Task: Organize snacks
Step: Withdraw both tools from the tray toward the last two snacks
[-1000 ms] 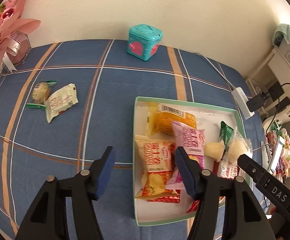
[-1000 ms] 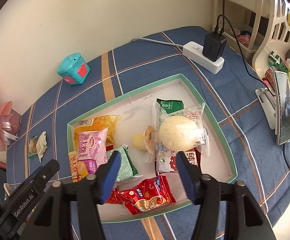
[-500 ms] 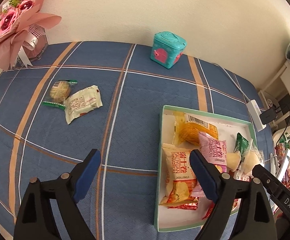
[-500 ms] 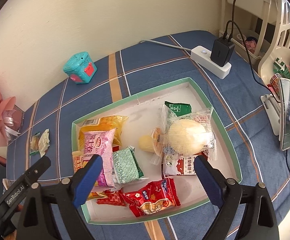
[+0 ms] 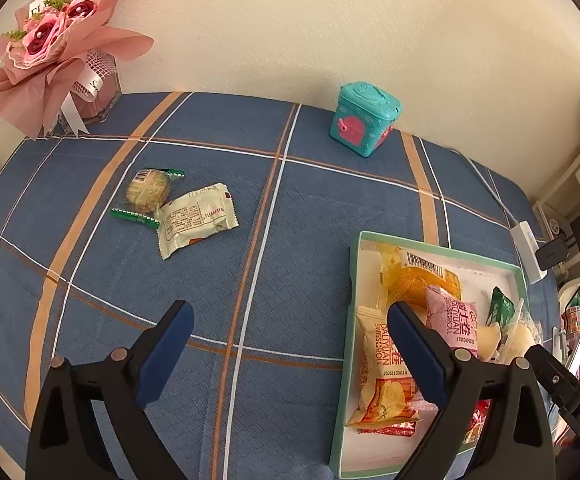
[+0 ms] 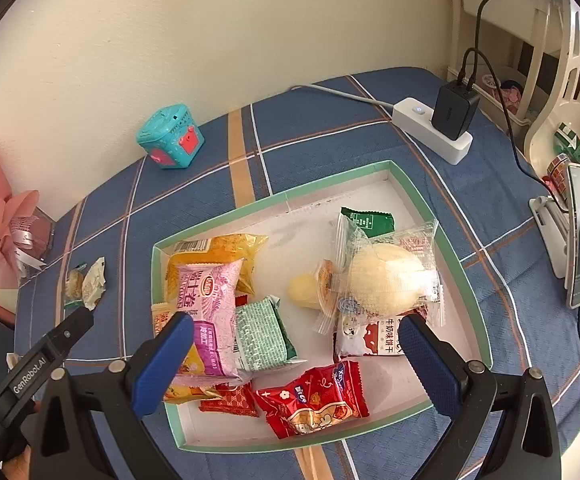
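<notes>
Both grippers are empty, jaws opening wide, nothing between the pads. The left gripper hangs over bare blue plaid cloth; the green-rimmed tray sits just off its right finger, already loaded. The right gripper hovers over the tray's near half, its pads straddling the pink swiss roll pack on one side and the milk biscuit pack on the other, with the red packet below between them. Two snacks remain outside the tray, ahead and to the left of the left gripper, well apart from it: a cream wrapped cake and a round cookie in a clear wrapper with green ends, overlapping at one edge. My read is that the next step is left-hand pickup of those two, cream one first since it's nearer and lies on top at the overlap. To do it well: carry the left gripper forward and left, and square the jaws across the short width of the pack, not the long axis. Come down steep so the lower finger slides under the crimped edge rather than shoving the pack across the cloth. Close slowly; the wrapper is slippery and the cake inside is soft. Watch that the cookie's wrapper tail doesn't get pinched along. Drop into the tray's open white patch at the far side, not on the pile. Keep the right gripper out of the tray's airspace while the left comes in.
</notes>
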A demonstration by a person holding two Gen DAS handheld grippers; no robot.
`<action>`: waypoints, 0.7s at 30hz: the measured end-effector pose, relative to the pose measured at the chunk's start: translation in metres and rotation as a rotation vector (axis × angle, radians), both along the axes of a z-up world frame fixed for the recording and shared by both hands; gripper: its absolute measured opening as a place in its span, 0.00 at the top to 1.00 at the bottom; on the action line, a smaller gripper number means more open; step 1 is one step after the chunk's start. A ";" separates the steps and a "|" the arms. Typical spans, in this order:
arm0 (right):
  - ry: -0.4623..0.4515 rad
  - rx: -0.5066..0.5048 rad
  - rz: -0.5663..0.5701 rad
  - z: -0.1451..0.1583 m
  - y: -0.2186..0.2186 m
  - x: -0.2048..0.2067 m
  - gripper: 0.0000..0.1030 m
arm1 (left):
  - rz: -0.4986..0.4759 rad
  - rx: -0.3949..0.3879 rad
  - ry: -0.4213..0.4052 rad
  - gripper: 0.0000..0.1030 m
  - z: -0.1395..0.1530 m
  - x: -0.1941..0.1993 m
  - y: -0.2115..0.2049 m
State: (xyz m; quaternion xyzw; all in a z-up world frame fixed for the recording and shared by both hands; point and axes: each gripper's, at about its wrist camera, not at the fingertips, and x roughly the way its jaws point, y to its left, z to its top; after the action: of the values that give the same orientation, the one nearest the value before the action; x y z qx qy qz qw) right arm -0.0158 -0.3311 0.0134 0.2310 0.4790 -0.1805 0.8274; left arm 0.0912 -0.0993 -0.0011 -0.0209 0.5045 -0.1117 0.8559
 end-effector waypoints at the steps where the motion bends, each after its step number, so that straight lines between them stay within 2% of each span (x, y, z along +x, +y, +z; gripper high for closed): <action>1: -0.003 -0.002 0.002 0.000 0.001 0.001 0.00 | 0.002 -0.004 -0.004 0.05 0.001 0.001 0.002; 12: -0.017 -0.016 0.075 -0.001 0.027 0.013 0.00 | 0.094 -0.041 -0.040 0.05 0.005 0.012 0.046; 21: -0.031 -0.068 0.167 0.003 0.066 0.028 0.00 | 0.190 0.062 -0.055 0.05 0.006 0.022 0.094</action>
State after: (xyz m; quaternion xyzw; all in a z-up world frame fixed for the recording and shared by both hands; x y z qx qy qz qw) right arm 0.0121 -0.2653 0.0166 0.1649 0.4773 -0.1235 0.8542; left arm 0.1136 -0.0053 0.0051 -0.0390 0.4797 -0.0151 0.8764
